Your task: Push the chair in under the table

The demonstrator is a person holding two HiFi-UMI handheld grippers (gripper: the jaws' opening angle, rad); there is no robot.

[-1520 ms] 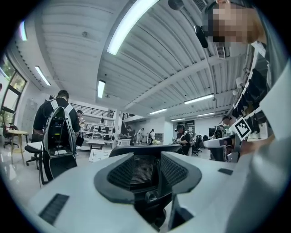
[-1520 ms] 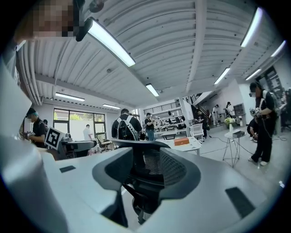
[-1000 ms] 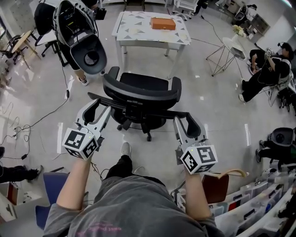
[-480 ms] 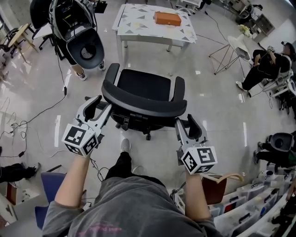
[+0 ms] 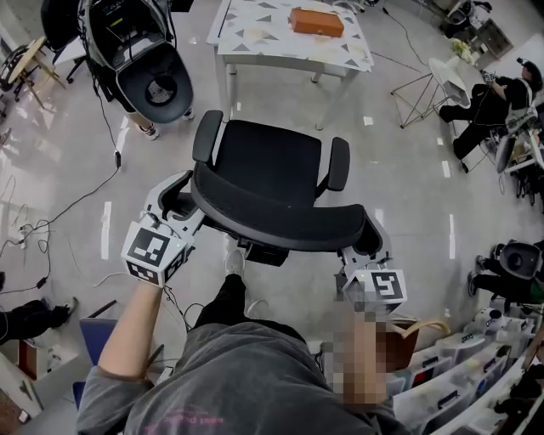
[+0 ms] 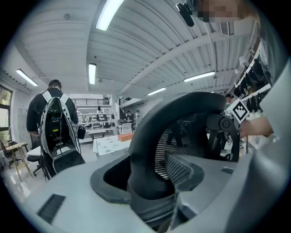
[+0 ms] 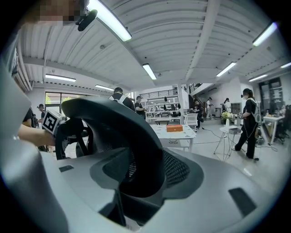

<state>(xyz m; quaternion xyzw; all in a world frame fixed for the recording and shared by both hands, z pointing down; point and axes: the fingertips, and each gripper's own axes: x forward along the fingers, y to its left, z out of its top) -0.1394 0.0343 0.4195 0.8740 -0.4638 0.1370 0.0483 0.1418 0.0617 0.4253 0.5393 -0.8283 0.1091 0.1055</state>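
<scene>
A black office chair stands on the floor with its seat facing the white table, some way short of it. An orange box lies on the table. My left gripper is at the left end of the curved backrest and my right gripper at its right end. In the left gripper view the backrest's rim runs between the jaws of the left gripper. It does the same in the right gripper view at the right gripper. Both pairs of jaws have just been opening and stand apart around the rim.
A person carrying a black backpack rig stands left of the table. A round white side table and a seated person are at the right. Cables trail over the floor at the left. Storage bins sit at my lower right.
Both grippers have gone forward and down from behind the chair onto the ends of its backrest. The chair and table now sit nearer in the head view.
</scene>
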